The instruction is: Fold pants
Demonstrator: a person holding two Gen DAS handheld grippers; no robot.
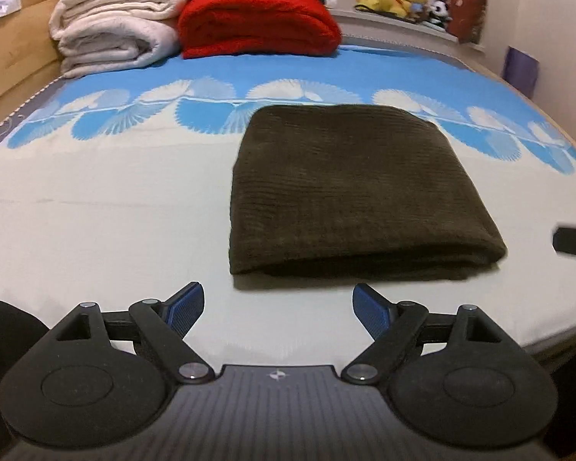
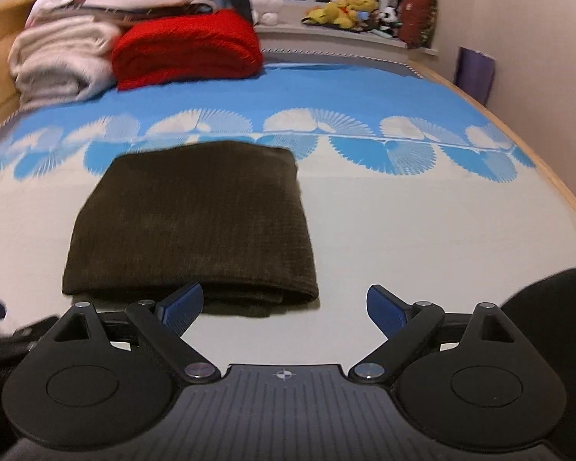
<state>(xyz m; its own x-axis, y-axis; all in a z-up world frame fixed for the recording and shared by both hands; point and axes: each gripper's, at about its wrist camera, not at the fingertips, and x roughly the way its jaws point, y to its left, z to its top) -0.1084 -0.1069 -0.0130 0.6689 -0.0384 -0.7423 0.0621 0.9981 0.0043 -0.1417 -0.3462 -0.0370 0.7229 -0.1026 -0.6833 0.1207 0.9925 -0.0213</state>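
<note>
Your pants (image 1: 361, 196) lie folded into a thick dark rectangle on the pale part of the bedspread (image 1: 107, 211), the rounded fold edge facing you, the far edge reaching the blue fan pattern. Your left gripper (image 1: 278, 305) hovers just short of that near edge, fingers spread wide, gripping nothing. Your right gripper (image 2: 286, 309) sits off the pants' near right corner, equally released, its left pad (image 2: 182, 307) overlapping the fold edge in view. Beyond the pants, a red blanket (image 1: 257, 23) and cream blankets (image 1: 115, 30) are stacked.
</note>
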